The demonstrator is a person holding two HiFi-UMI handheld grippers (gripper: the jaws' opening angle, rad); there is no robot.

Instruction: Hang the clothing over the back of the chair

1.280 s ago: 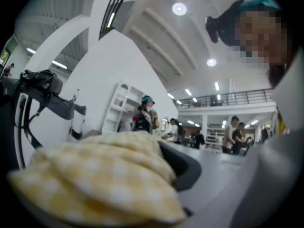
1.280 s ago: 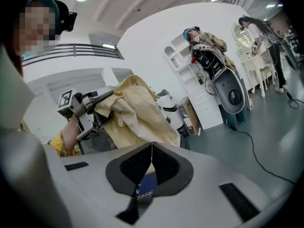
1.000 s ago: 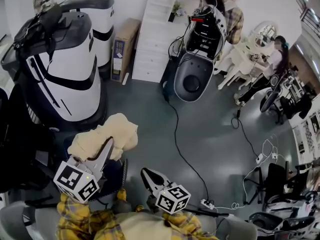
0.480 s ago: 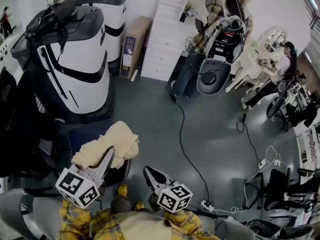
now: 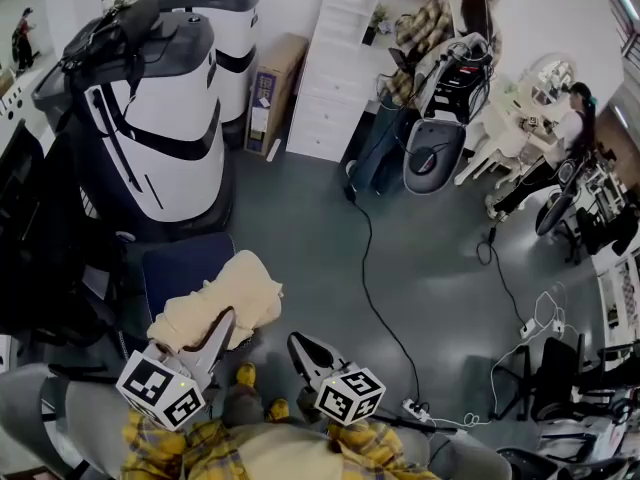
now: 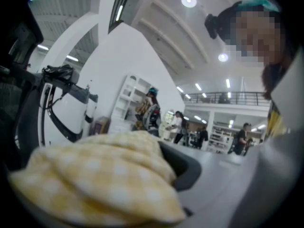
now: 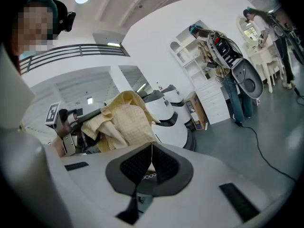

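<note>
The person holds a gripper in each hand. The left gripper has its jaws nearly together, and they pinch a soft, pale yellow piece of clothing. In the left gripper view the checked cloth fills the bottom of the picture, bunched right up at the jaws. The right gripper has its jaws pressed together with nothing in them. In the right gripper view its two dark pads meet, and the yellow cloth shows only far past them.

A dark blue chair stands just in front of the person. The clothing sits in a lump at the chair's near right corner. I cannot tell if it touches the chair. It is not spread over the back. The right gripper waits to the right of the chair, a little apart from the cloth. A big white and black machine stands behind the chair.

I think the step in hand is bringing the clothing to the chair. The hanging is not done yet.

Next, the cloth likely has to go up above the top of the chair's back. Then some of it can fall down each side before the jaws let go. The right gripper could open and take a loose edge to help spread it. The cloth is floppy, so it may slide off if too much hangs on one side.
</note>
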